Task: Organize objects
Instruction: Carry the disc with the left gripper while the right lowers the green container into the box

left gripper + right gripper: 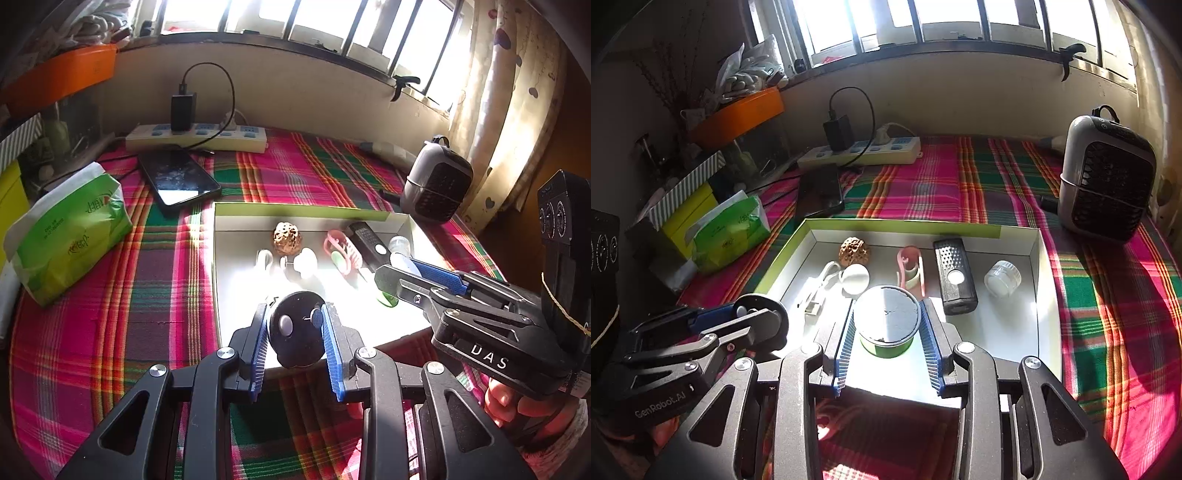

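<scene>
My left gripper is shut on a black round disc with a white button on its face, held over the near edge of a shallow white box. My right gripper is shut on a short green pot with a grey lid, over the box's near side. In the box lie a walnut, a white cable, a white round piece, a pink clip, a black rectangular device and a small clear jar. Each gripper shows in the other's view, side by side.
The box sits on a plaid cloth. Behind it lie a phone and a power strip with a charger. A green tissue pack is at the left, a small grey fan at the right. A hand holds the right gripper.
</scene>
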`<action>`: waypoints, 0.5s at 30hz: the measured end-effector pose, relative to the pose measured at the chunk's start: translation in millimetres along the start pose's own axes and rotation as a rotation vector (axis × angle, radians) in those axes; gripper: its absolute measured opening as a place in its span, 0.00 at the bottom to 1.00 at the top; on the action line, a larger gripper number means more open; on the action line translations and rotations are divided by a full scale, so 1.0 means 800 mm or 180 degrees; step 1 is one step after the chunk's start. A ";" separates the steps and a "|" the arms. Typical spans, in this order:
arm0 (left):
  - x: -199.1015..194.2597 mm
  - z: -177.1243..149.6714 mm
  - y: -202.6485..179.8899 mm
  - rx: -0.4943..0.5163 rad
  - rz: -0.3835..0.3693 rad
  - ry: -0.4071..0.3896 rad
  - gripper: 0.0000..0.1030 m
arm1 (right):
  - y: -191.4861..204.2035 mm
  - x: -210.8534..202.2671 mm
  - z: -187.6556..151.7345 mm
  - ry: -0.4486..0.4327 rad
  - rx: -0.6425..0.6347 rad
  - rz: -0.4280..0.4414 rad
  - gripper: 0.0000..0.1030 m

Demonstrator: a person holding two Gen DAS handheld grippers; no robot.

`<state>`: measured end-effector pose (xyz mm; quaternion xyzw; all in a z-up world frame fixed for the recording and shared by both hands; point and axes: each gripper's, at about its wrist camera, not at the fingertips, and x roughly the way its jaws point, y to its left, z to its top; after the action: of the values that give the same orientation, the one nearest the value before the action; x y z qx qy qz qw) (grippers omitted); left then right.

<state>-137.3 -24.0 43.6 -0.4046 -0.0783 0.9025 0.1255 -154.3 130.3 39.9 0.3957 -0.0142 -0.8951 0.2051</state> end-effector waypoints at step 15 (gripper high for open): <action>0.034 0.006 0.001 0.0048 0.0087 0.0180 0.25 | 0.000 0.046 0.013 0.0212 -0.0076 0.0136 0.35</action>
<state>-158.5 -16.9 27.3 -0.4301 -0.0624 0.8928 0.1183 -184.1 115.1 20.8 0.4224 -0.0052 -0.8769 0.2292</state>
